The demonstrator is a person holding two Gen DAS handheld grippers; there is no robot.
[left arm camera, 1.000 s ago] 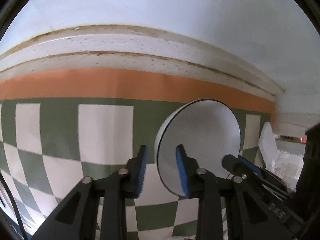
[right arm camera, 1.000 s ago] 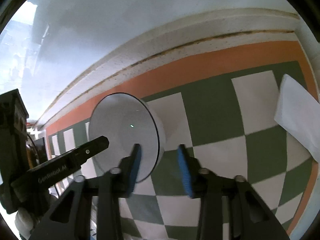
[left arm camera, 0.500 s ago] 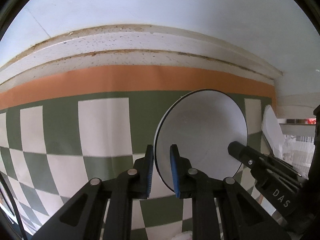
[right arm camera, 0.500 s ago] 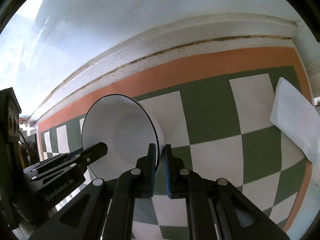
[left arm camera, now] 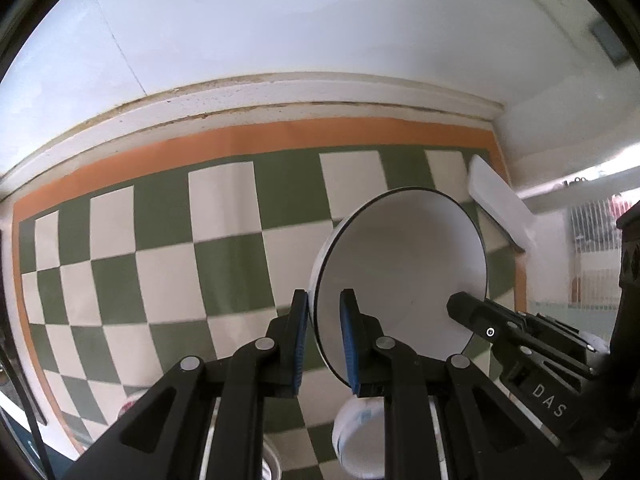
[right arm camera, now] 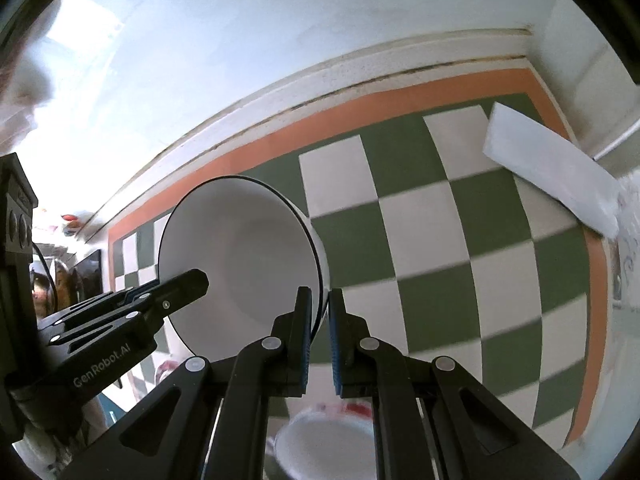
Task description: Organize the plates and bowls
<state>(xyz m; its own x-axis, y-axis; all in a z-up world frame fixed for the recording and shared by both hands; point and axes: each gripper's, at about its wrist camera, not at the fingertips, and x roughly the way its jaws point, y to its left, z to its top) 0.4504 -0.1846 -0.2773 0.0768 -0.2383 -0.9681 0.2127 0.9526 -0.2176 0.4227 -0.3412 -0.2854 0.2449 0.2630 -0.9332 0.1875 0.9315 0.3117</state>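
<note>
Both grippers clamped on one white bowl (left arm camera: pixel 400 268), opposite sides of its dark-edged rim. Left gripper (left arm camera: pixel 323 340) closed tight on the rim's near-left edge: one blue pad outside the wall, one inside. Right gripper (right arm camera: pixel 319 336) same on the opposite edge, pads pinching the rim, gap only as wide as the bowl wall. Bowl held tilted, mouth facing the cameras, above a green-and-white checked cloth (left arm camera: pixel 224 240) with an orange border (left arm camera: pixel 280 140). Bowl empty inside.

Around:
- Flat white sheet or board (right arm camera: pixel 552 168) lying across the cloth's far corner, overhanging the orange border. Same item in left view (left arm camera: pixel 500 208).
- Second white dish (left arm camera: pixel 360 440) directly under the left gripper, mostly hidden by the fingers; blurred, some pale blue on its side.
- White bowl-like vessel (right arm camera: pixel 328 444) under the right gripper, red marking at the rim; blurred, type unclear.
- Speckled white ledge (left arm camera: pixel 280 96) along the cloth's far edge, white wall (left arm camera: pixel 320 20) behind it.
- Each gripper visible in the other's camera, reaching in from the side across the bowl's mouth.

Nothing between the bowl and the cloth ahead. Clutter at far left of the right view too blurred to identify.
</note>
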